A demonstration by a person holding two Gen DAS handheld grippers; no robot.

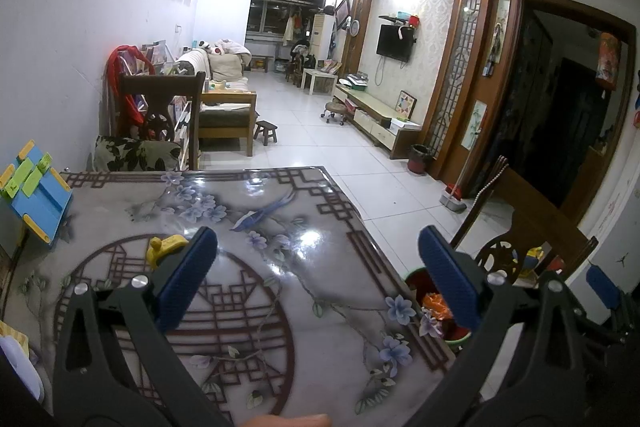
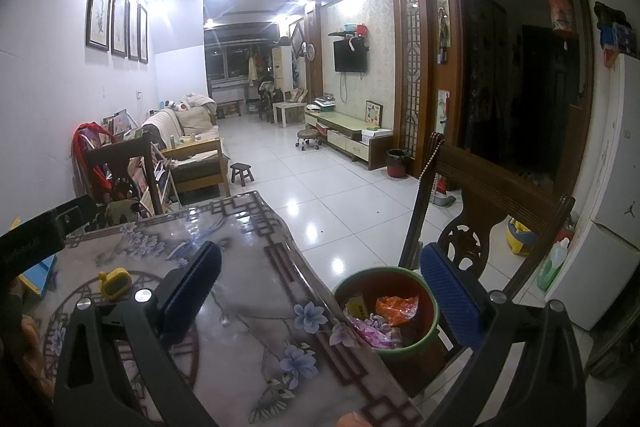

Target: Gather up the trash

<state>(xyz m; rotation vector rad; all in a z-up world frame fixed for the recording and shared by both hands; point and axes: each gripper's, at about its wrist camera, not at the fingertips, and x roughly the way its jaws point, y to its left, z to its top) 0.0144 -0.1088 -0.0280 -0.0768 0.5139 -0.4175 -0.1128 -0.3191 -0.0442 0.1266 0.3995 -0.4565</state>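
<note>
A green-rimmed bin (image 2: 390, 311) stands on the floor just past the table's right edge, holding an orange wrapper (image 2: 396, 309), a pink wrapper (image 2: 370, 333) and a yellow packet. In the left wrist view the bin (image 1: 424, 291) peeks out behind the table edge. My left gripper (image 1: 316, 279) hangs open over the flower-patterned table (image 1: 280, 247) with nothing between its blue pads. My right gripper (image 2: 320, 299) is open too, straddling the table edge and the bin, its right finger (image 2: 452, 299) over the rim. A small yellow toy (image 1: 164, 249) (image 2: 114, 281) sits on the table.
A blue and yellow stand (image 1: 34, 195) sits at the table's left edge. A dark wooden chair (image 2: 492, 211) stands right behind the bin, another (image 1: 160, 115) at the table's far side. White tiled floor (image 2: 320, 187) stretches beyond, with a black and red bin (image 2: 398, 163).
</note>
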